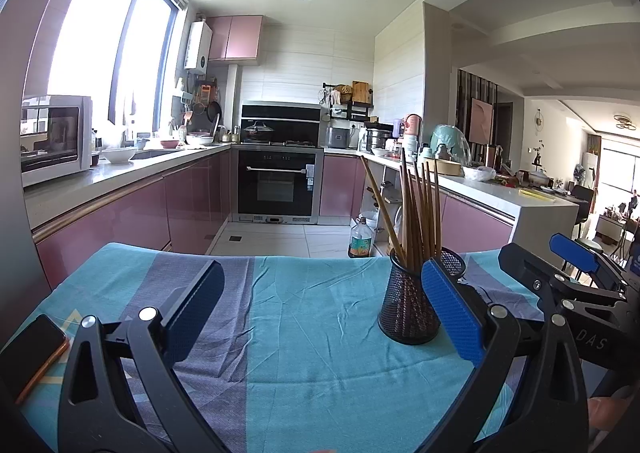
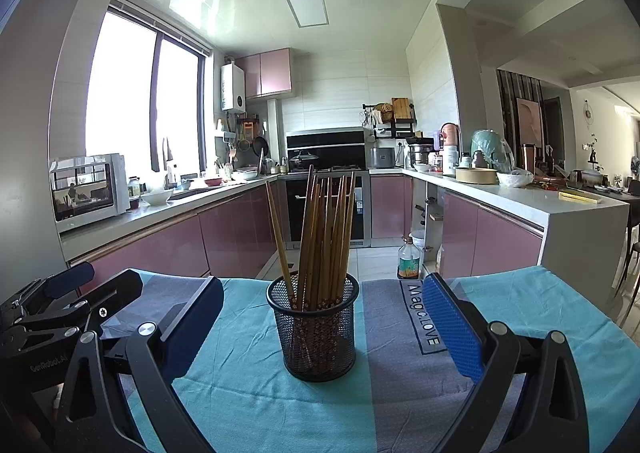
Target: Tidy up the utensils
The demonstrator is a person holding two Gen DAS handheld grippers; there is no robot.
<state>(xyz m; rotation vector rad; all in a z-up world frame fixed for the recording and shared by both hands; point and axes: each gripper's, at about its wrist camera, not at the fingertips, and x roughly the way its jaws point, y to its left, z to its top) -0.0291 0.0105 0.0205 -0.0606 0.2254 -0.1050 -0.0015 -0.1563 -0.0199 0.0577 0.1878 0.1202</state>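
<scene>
A black mesh cup [image 2: 316,329] stands upright on the blue and grey striped cloth [image 2: 248,405], holding several brown wooden chopsticks [image 2: 324,237]. My right gripper [image 2: 320,327] is open, its blue pads apart on either side of the cup, touching nothing. In the left wrist view the same cup [image 1: 408,305] stands just left of the right pad [image 1: 452,309]. My left gripper [image 1: 324,311] is open and empty over the cloth [image 1: 300,333]. The right gripper [image 1: 576,269] shows at that view's right edge, and the left gripper [image 2: 60,301] at the right wrist view's left edge.
A dark phone [image 1: 30,353] lies on the cloth's left edge. Beyond the table are pink kitchen cabinets [image 1: 140,213], an oven [image 1: 278,181], a microwave [image 1: 52,139] and a bottle on the floor [image 1: 362,239]. A cluttered white counter [image 1: 500,193] runs along the right.
</scene>
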